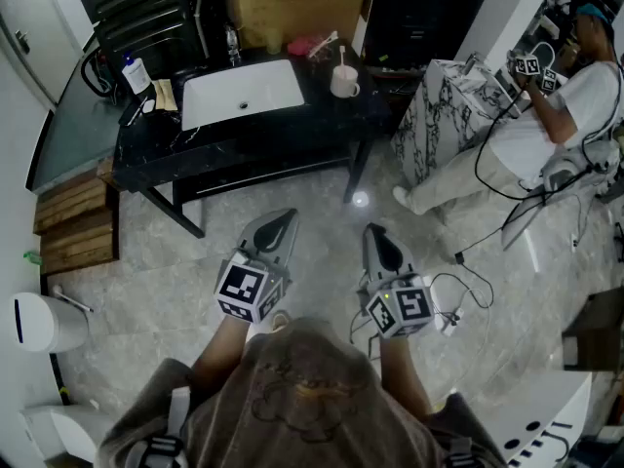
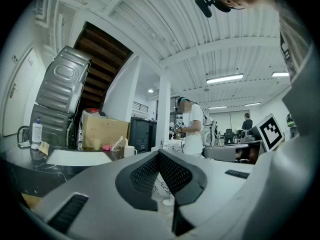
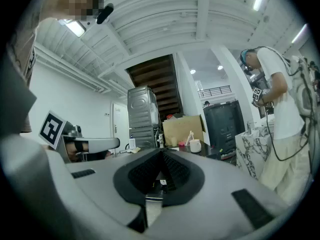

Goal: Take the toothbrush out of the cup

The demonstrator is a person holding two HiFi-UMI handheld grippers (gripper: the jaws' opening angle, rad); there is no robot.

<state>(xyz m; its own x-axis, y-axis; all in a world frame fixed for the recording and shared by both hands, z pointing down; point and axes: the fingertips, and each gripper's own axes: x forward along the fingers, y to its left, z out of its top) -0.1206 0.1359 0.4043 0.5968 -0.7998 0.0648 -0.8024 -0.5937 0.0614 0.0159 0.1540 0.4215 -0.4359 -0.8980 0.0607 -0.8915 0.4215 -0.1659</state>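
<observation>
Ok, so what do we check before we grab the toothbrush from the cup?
1. Toothbrush sticks up out of the cup: ok.
2. Cup stands upright on the counter: ok.
3. Left gripper and right gripper empty: ok.
4. Jaws apart, ready to grab: not ok, both are shut.
5. Grippers near the cup: not ok, they are over the floor, well short of the counter.
</observation>
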